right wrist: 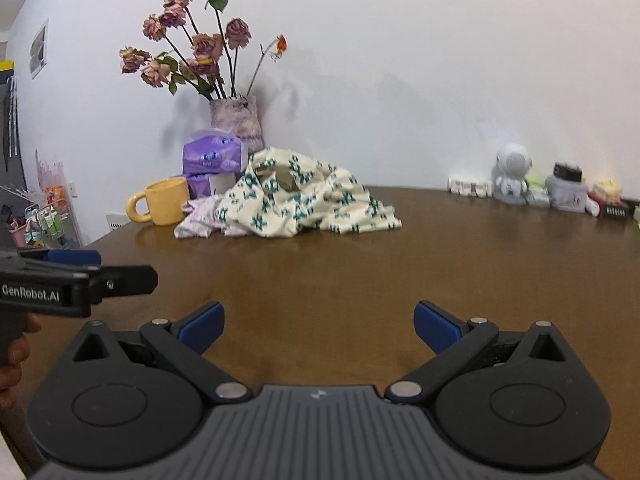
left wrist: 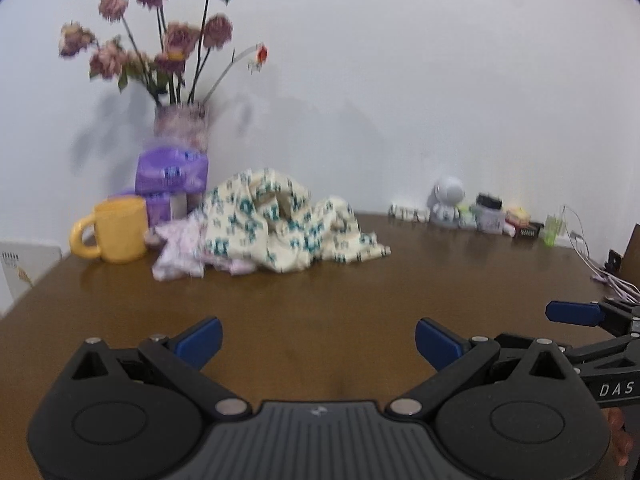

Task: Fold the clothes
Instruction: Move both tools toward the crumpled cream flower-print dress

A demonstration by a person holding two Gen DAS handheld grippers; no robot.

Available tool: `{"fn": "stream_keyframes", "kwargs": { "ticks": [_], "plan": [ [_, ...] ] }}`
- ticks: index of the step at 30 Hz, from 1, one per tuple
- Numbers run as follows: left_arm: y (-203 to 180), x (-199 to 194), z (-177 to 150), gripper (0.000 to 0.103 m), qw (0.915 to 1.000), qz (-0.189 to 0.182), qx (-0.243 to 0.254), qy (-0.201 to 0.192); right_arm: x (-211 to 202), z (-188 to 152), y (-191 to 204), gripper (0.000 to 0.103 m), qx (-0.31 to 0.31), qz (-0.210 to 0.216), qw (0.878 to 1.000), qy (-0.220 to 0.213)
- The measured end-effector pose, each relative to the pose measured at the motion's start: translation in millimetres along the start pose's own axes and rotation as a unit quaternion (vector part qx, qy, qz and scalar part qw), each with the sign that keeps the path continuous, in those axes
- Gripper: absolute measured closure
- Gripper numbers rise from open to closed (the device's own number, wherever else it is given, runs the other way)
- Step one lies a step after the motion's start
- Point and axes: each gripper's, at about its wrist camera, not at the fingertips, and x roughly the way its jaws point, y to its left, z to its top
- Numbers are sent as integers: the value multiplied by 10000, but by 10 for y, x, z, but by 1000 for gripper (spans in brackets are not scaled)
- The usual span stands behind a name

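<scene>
From the left wrist view, the left gripper (left wrist: 318, 344) hovers over the brown wooden table (left wrist: 360, 300) with its blue-tipped jaws spread wide and empty, well short of the crumpled cream garment with teal print (left wrist: 280, 224) lying beside a yellow ceramic mug (left wrist: 116, 228). From the right wrist view, the right gripper (right wrist: 318, 326) is likewise spread apart and empty above bare tabletop, the garment heaped at the far edge against a pale pink patterned cloth (right wrist: 200, 216).

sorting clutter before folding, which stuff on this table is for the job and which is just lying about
For the job:
cream garment with teal print
pale pink garment
left gripper, open
right gripper, open

Lying about:
yellow mug
purple tissue packs
vase of dried roses
white figurine
</scene>
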Motion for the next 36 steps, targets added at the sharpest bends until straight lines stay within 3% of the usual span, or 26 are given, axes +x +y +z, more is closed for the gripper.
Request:
{"fn": "stream_keyframes", "kwargs": {
  "ticks": [7, 14, 18, 27, 36],
  "plan": [
    [37, 189, 307, 0, 9994, -177, 160, 262, 209, 337, 11, 0, -51, 187, 9998, -54],
    [195, 407, 562, 0, 9995, 26, -14, 321, 419, 663, 76, 0, -414, 45, 9988, -251],
    [327, 582, 750, 0, 9988, 405, -136, 258, 602, 877, 42, 0, -442, 31, 9989, -124],
    [565, 1169, 1122, 0, 9972, 541, -150, 490, 1149, 1291, -143, 0, -182, -52, 9998, 47],
    [627, 1760, 1536, 0, 9945, 784, -95, 690, 1860, 1675, -306, 0, 125, -161, 9985, 516]
  ]
}}
